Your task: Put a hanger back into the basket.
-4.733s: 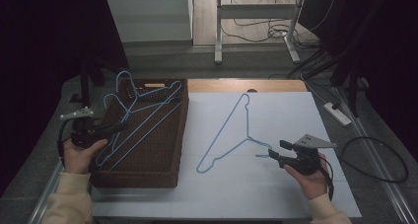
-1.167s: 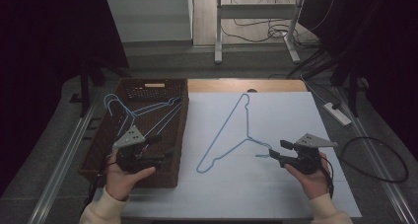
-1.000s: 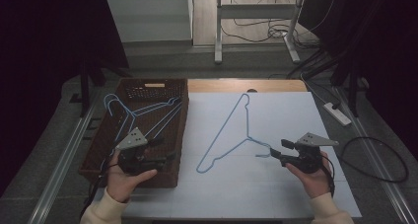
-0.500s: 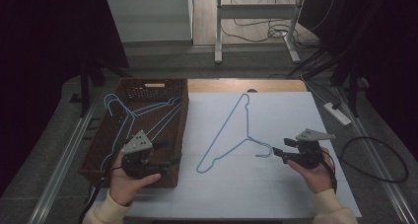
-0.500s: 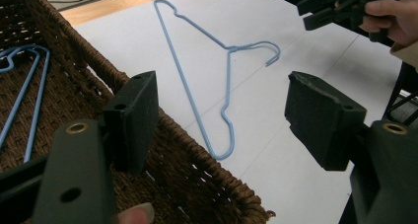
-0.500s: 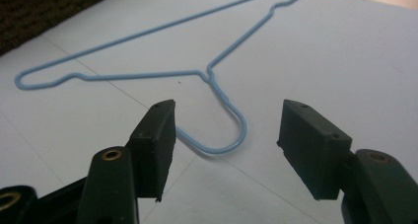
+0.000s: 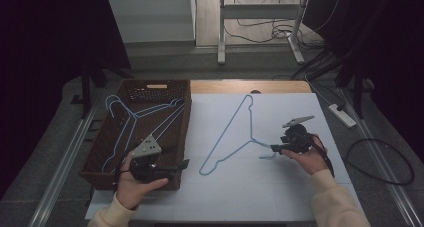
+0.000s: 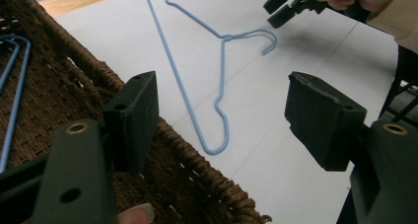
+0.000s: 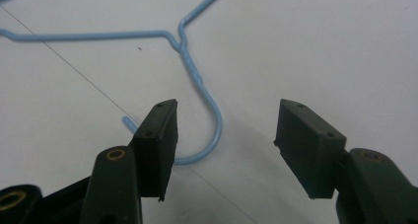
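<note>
A light-blue wire hanger (image 7: pixel 252 140) lies flat on the white sheet, hook toward the right. My right gripper (image 7: pixel 274 148) hovers at that hook. In the right gripper view its jaws (image 9: pixel 224 145) stand apart and have just been closing a little. The hook's curve (image 9: pixel 217 120) lies on the sheet between them, and no pad presses it. My left gripper (image 7: pixel 185 163) is open over the front right corner of the brown wicker basket (image 7: pixel 100 174). Its view (image 8: pixel 222 115) looks past the basket's rim (image 8: pixel 197 174) at the hanger (image 8: pixel 223 71) and the other gripper (image 8: pixel 281 9).
Two or three more blue hangers (image 7: pixel 135 116) lie in the basket. The white sheet (image 7: pixel 225 197) covers a wooden table (image 7: pixel 280 86). A power strip (image 7: pixel 342 114) and cables (image 7: pixel 380 162) lie on the floor at right. A metal desk frame (image 7: pixel 220 32) stands behind.
My left hand came from the basket's far left side to its front right corner. My right gripper shifted a little up the table, staying by the hanger's hook.
</note>
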`<control>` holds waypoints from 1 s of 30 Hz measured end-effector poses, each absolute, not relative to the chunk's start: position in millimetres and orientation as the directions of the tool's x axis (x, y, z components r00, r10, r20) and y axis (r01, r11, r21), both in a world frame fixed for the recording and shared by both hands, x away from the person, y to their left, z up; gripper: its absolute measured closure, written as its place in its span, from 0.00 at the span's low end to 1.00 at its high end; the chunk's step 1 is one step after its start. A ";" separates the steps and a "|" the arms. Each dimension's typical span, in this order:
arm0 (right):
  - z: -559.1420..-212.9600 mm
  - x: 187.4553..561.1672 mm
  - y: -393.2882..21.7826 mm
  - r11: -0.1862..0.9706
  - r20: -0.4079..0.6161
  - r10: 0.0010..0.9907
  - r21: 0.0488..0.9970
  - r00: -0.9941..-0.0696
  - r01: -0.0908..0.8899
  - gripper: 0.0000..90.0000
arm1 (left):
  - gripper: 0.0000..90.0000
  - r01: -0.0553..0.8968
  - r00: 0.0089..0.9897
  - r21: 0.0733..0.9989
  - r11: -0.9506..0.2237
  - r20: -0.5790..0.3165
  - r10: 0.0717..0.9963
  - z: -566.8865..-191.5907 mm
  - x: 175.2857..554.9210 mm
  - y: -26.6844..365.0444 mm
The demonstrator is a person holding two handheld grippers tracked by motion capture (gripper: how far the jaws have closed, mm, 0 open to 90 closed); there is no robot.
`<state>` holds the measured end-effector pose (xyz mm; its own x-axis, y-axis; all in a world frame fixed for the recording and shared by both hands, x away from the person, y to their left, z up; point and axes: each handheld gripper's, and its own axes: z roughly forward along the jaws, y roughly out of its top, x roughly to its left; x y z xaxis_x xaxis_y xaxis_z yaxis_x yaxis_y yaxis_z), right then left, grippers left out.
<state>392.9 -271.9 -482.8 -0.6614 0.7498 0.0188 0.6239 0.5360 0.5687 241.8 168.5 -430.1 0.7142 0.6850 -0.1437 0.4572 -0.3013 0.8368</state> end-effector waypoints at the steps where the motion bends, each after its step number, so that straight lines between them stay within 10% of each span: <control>1: -483.9 395.9 -269.7 0.549 0.015 0.746 0.553 -0.666 0.627 0.47 | 0.33 0.457 0.715 0.836 -0.303 -0.143 0.684 -430.2 241.6 167.9; 30: -490.7 416.6 -240.0 0.597 0.024 0.777 0.292 -0.629 0.747 0.94 | 0.33 0.447 0.723 0.839 -0.310 -0.134 0.678 -428.6 241.5 162.7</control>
<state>416.6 -240.0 -490.7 -0.6295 0.7767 0.0244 0.7474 0.5966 0.2923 241.5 162.7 -428.6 0.7228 0.6779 -0.1343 0.4470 -0.3105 0.8389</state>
